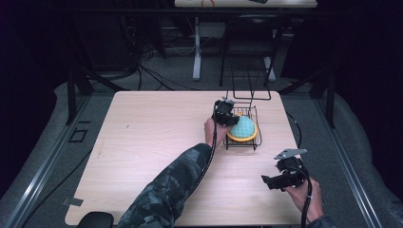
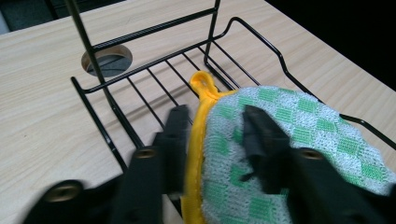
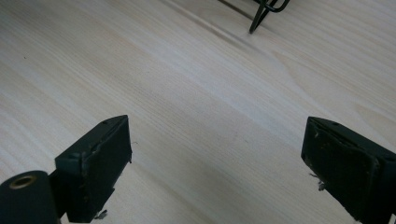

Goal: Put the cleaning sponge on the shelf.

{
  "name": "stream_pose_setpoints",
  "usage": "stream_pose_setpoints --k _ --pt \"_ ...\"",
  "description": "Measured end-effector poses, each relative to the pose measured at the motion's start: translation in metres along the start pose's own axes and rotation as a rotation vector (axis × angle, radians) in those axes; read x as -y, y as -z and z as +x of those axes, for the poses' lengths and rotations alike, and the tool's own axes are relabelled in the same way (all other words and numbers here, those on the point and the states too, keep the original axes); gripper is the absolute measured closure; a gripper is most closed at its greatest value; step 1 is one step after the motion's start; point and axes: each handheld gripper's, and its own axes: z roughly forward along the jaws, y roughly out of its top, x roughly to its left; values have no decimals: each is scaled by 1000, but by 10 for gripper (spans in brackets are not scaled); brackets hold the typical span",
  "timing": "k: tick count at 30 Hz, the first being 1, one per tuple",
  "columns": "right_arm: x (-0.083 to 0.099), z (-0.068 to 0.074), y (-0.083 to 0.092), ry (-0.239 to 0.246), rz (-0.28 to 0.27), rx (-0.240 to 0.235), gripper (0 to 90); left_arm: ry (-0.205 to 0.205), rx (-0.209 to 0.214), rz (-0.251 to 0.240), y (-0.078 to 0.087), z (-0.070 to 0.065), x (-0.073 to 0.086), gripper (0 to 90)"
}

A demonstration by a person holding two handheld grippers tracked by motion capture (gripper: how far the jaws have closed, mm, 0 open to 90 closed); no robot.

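Observation:
A round green-and-white checked pot holder [image 1: 243, 128] with a yellow rim lies in a low black wire rack [image 1: 256, 114] on the right half of the table. In the left gripper view the pot holder [image 2: 289, 121] lies partly under the jaws, its yellow hanging loop [image 2: 203, 81] pointing into the rack [image 2: 154, 29]. My left gripper [image 1: 233, 118] [image 2: 215, 112] is open over the pot holder's near edge; one jaw stands beside the yellow rim, the other over the checked cloth. My right gripper [image 1: 265, 180] [image 3: 217, 140] is wide open above bare table at the front right, with nothing between its jaws.
The light wooden table [image 1: 152, 142] has a round cable hole [image 2: 106, 60] just behind the rack. The rack has a tall upright wire frame [image 1: 249, 80] at its back. A rack foot [image 3: 257, 21] shows ahead of the right gripper. Dark floor and table legs lie beyond.

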Motion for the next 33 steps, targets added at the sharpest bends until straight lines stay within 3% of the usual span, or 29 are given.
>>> stream_pose_setpoints --k 3,8,17,23,26,33 --pt "0 -1 1 5 -4 1 79 -2 4 -3 9 3 -2 357" --pt "0 -1 1 0 -6 -1 79 -41 27 11 33 7 -4 188" --pt "0 1 2 8 -4 6 79 -87 23 2 87 27 2 119" --pt "0 1 3 5 -6 7 78 -128 32 18 118 32 10 62" --pt "0 1 3 4 -4 7 77 -147 35 11 134 33 18 43" --pt "0 2 3 7 -4 12 77 -166 17 47 169 43 42 2"
